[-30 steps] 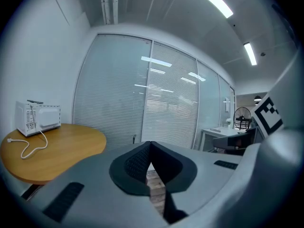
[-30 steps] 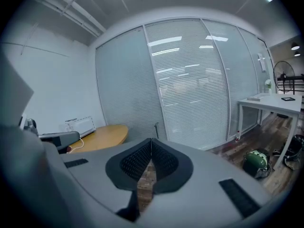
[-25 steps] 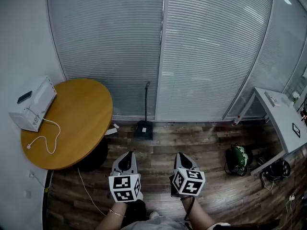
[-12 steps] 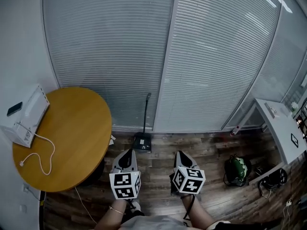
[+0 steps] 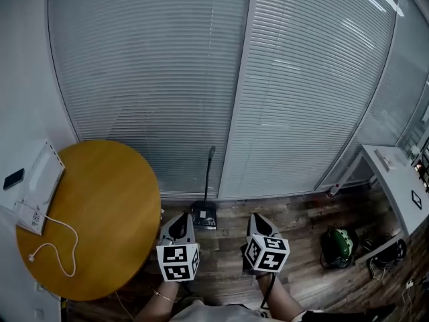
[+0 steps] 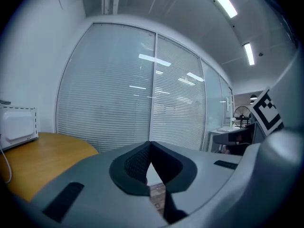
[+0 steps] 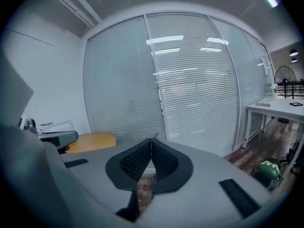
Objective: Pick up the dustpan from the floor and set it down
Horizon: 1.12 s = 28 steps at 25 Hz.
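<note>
A dark dustpan (image 5: 204,215) stands on the wooden floor against the blinds, its long handle (image 5: 209,173) rising upright. My left gripper (image 5: 178,225) is shut and empty, just left of and nearer than the pan. My right gripper (image 5: 259,224) is shut and empty too, to the pan's right. In the left gripper view the jaws (image 6: 150,146) meet at the tips with floor showing below them. The right gripper view shows its jaws (image 7: 152,144) closed the same way. Neither gripper touches the dustpan.
A round wooden table (image 5: 87,213) stands at the left with a white appliance (image 5: 33,183) and its cord on it. A white desk (image 5: 399,183) is at the right, with a green helmet-like object (image 5: 338,243) and cables on the floor. Glass walls with blinds (image 5: 221,79) close the far side.
Both grippers and the head have advanced toward the blinds. The dustpan now sits closer to the grippers, and the table has slid lower left in view.
</note>
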Tool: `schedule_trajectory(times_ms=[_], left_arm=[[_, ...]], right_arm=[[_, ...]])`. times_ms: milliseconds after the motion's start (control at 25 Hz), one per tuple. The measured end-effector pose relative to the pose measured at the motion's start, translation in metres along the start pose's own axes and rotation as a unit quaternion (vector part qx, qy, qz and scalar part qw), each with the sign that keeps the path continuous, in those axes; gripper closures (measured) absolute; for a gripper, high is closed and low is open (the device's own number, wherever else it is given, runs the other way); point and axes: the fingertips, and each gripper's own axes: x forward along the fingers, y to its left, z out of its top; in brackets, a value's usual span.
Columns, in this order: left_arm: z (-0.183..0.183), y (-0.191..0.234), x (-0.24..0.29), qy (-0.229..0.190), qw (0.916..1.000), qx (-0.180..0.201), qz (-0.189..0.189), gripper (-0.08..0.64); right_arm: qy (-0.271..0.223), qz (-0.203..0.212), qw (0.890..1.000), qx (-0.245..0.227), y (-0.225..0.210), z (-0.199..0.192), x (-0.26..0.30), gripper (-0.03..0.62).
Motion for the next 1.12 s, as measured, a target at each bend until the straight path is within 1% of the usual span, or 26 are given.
schedule_trajectory(times_ms=[200, 360, 520, 600, 680, 840, 960, 1120], left_arm=[[-0.014, 0.006, 0.025, 0.021, 0.9997, -0.004, -0.007, 0.543], [-0.019, 0.004, 0.052, 0.031, 0.9994, -0.010, -0.005, 0.543], [-0.024, -0.002, 0.085, 0.042, 0.9991, 0.000, 0.001, 0.543], [-0.024, 0.003, 0.108, 0.047, 0.9988, -0.003, 0.012, 0.543], [-0.023, 0.008, 0.130, 0.050, 0.9984, -0.006, 0.024, 0.543], [-0.009, 0.005, 0.176, 0.049, 0.9978, -0.006, 0.043, 0.543], [0.000, 0.000, 0.202, 0.050, 0.9973, -0.005, 0.053, 0.543], [0.000, 0.001, 0.234, 0.061, 0.9956, -0.011, 0.071, 0.543]], right_arm=[[0.021, -0.016, 1.000, 0.003, -0.013, -0.010, 0.017, 0.560], [0.027, -0.028, 0.999, 0.011, -0.035, -0.008, 0.035, 0.560], [0.033, -0.028, 0.999, 0.026, -0.060, -0.005, 0.069, 0.560], [0.035, -0.021, 0.999, 0.031, -0.067, 0.000, 0.095, 0.560], [0.038, -0.008, 0.999, 0.025, -0.069, 0.008, 0.121, 0.560], [0.043, 0.013, 0.999, 0.014, -0.084, 0.030, 0.167, 0.560], [0.050, 0.026, 0.998, 0.010, -0.096, 0.043, 0.195, 0.560], [0.060, 0.038, 0.997, 0.008, -0.111, 0.053, 0.228, 0.560]])
